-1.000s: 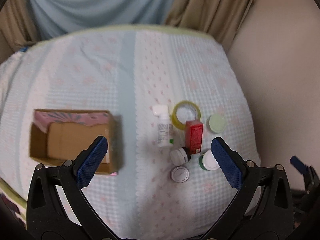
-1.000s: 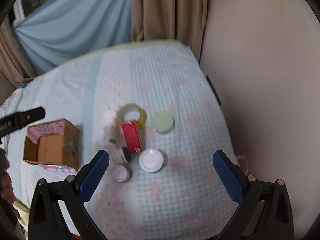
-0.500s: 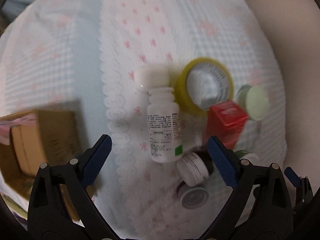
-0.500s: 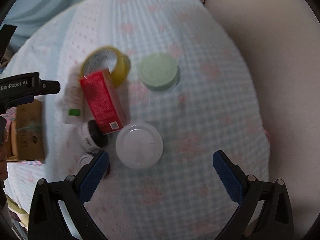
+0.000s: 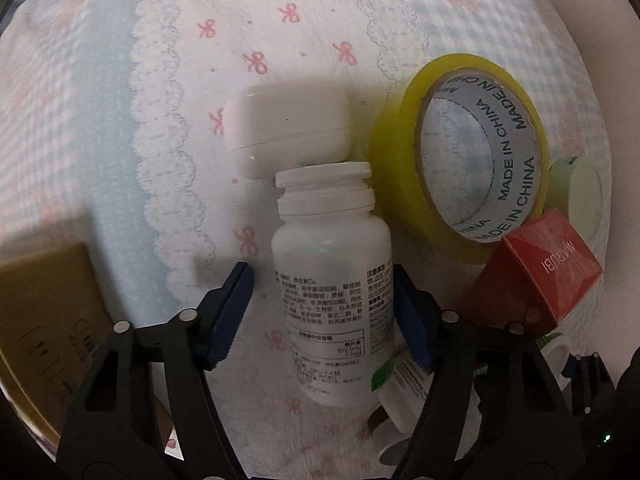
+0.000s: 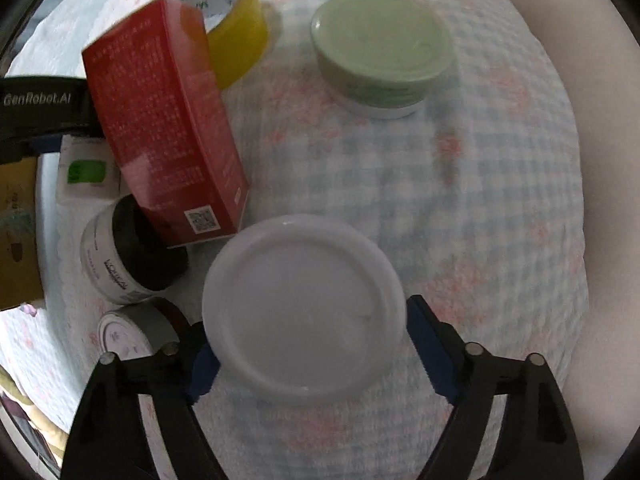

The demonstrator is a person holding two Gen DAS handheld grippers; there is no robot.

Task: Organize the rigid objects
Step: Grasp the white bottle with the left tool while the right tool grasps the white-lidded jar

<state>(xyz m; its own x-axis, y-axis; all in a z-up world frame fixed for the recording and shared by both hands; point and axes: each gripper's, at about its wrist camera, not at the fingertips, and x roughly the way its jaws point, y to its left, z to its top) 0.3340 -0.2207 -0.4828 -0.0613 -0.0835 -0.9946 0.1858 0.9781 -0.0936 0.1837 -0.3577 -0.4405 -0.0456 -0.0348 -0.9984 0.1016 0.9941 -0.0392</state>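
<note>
A white pill bottle (image 5: 332, 280) lies on the patterned cloth between the fingers of my left gripper (image 5: 324, 312); the right pad touches its side and a small gap shows at the left pad. Beyond it are a white earbud case (image 5: 288, 128), a yellow tape roll (image 5: 460, 152) and a red box (image 5: 532, 272). In the right wrist view a jar with a white lid (image 6: 304, 308) sits between the fingers of my right gripper (image 6: 316, 356), with both pads at its sides. The red box (image 6: 164, 132) leans over a small black-and-white jar (image 6: 120, 256).
A cardboard box (image 5: 44, 328) stands at the left. A green-lidded jar (image 6: 380, 48) sits further back, and another small jar (image 6: 132, 332) lies by my right gripper's left finger. The yellow tape (image 6: 232, 36) shows behind the red box. A beige wall is at the right.
Both grippers have come down close to the objects and narrowed, the left around the white bottle and the right around the white-lidded jar.
</note>
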